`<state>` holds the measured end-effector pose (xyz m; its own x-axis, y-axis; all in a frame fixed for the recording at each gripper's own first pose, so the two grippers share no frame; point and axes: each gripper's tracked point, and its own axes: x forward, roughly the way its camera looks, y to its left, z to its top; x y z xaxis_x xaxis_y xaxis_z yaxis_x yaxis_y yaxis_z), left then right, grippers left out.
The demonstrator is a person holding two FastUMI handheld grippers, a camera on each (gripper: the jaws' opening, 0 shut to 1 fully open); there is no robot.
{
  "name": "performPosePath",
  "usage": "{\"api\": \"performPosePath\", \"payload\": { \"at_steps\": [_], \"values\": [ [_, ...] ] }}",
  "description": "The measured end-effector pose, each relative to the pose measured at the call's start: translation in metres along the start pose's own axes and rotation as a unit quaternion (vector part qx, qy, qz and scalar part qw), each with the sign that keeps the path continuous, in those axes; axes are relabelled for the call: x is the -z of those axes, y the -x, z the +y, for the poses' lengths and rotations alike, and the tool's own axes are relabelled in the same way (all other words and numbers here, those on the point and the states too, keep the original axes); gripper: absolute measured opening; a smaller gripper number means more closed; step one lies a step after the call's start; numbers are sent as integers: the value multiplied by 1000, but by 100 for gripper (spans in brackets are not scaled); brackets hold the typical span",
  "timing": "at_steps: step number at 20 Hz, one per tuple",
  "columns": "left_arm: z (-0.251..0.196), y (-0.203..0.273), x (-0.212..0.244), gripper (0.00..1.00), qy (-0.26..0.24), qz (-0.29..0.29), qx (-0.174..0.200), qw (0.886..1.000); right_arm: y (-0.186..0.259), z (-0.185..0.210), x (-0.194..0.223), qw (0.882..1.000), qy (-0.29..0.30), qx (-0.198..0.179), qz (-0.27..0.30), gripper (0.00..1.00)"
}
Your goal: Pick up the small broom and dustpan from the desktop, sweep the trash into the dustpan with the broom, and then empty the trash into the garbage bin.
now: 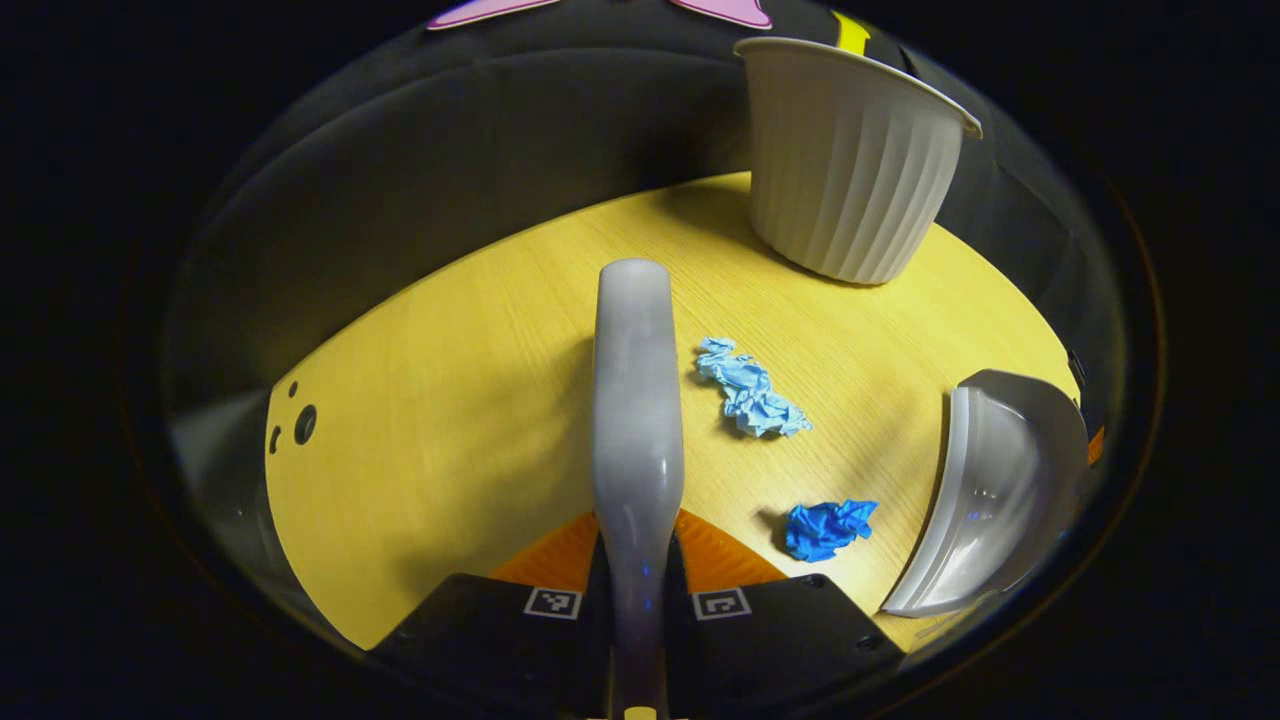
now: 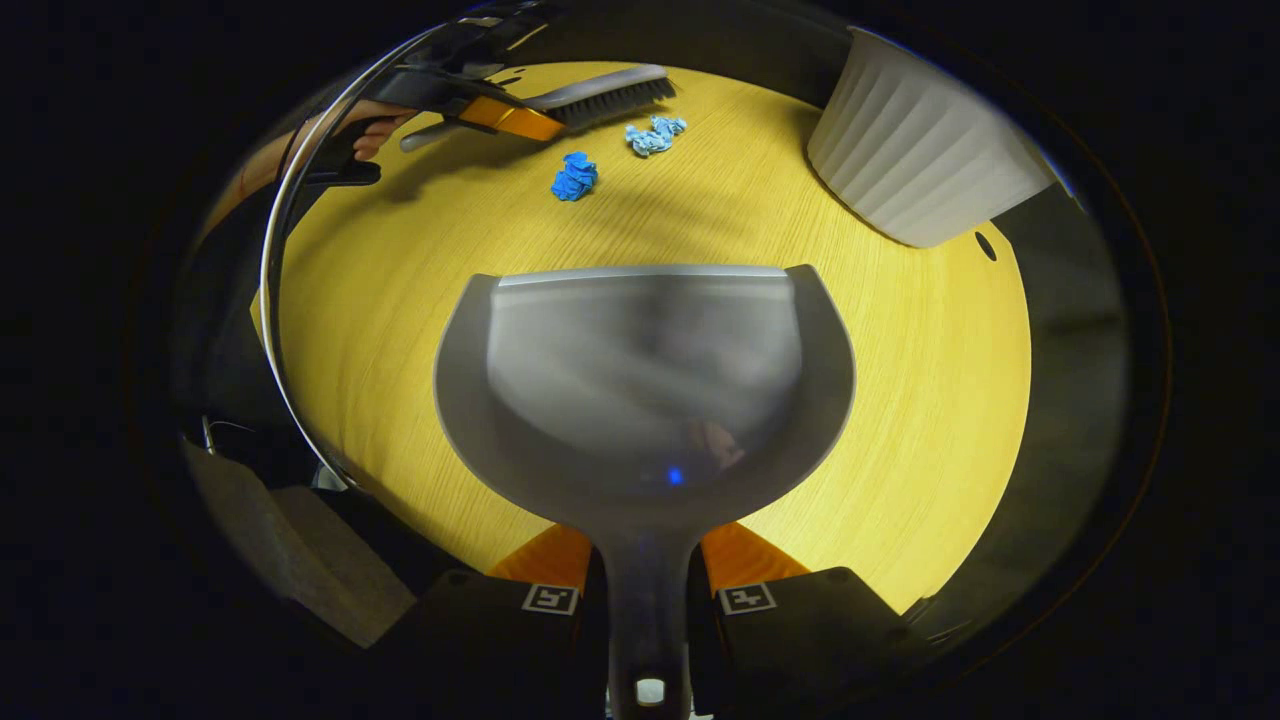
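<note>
My left gripper point(image 1: 638, 560) is shut on the grey small broom point(image 1: 635, 400), which reaches forward over the yellow desktop point(image 1: 450, 400). A light blue paper wad point(image 1: 750, 390) and a darker blue wad point(image 1: 825, 528) lie just right of the broom. My right gripper point(image 2: 645, 560) is shut on the handle of the grey dustpan point(image 2: 640, 380), whose mouth faces the wads across the table. In the right gripper view the broom point(image 2: 600, 100) sits bristles-down beside the light blue wad point(image 2: 655, 135) and the darker wad point(image 2: 574, 177), carried by the left gripper point(image 2: 500, 115). The dustpan point(image 1: 1000, 490) shows at the right of the left gripper view.
A white ribbed garbage bin point(image 1: 850, 160) stands at the table's far edge, also seen as the bin point(image 2: 920, 150) at the upper right. A hand point(image 2: 370, 130) holds the left gripper. Small holes point(image 1: 300, 425) mark the tabletop near its left edge.
</note>
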<state>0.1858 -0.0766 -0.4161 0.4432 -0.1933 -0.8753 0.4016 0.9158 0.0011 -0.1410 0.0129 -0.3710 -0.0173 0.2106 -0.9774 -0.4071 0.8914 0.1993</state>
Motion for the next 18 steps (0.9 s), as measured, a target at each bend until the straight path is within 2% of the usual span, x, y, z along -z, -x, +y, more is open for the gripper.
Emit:
{"api": "performPosePath", "payload": {
  "at_steps": [1, 5, 6, 7, 8, 9, 11, 12, 13, 14, 16, 18],
  "values": [
    [-4, -3, 0, 29, -2, 4, 5, 1000, -2, -1, -2, 1000, 0, -1, 1, 36],
    [-24, -10, -5, 24, -5, 9, 33, 999, -3, 2, -5, 1000, -4, -10, -3, 36],
    [-31, -6, -7, 25, -12, 9, 42, 999, -3, 2, -5, 1000, -1, -11, -4, 36],
    [-40, -6, -4, 26, -18, 12, 56, 998, -3, 1, -5, 1000, 1, -12, -5, 42],
    [-49, -3, -3, 26, -25, 13, 69, 997, -3, 3, -4, 1000, 2, -13, -6, 36],
    [-59, 3, 2, 24, -28, 16, 84, 996, -3, 1, -2, 1000, 2, -14, -7, 36],
    [-80, 12, 9, 26, -27, 20, 112, 993, -3, 2, -2, 1000, 0, -14, -10, 36],
    [-92, 15, 13, 26, -26, 23, 124, 992, -2, 4, -1, 1000, -2, -15, -11, 42],
    [-103, 19, 18, 24, -29, 24, 135, 990, -3, 2, -1, 1000, -2, -16, -9, 36],
    [-114, 22, 23, 26, -34, 27, 146, 988, -3, 4, 1, 1000, -1, -16, -8, 36],
    [-126, 30, 30, 23, -48, 31, 167, 984, -6, 5, 2, 1000, -3, -16, -7, 36],
    [-144, 39, 34, 26, -59, 36, 189, 980, -9, 7, 3, 1000, -7, -19, -7, 36]
  ]
}}
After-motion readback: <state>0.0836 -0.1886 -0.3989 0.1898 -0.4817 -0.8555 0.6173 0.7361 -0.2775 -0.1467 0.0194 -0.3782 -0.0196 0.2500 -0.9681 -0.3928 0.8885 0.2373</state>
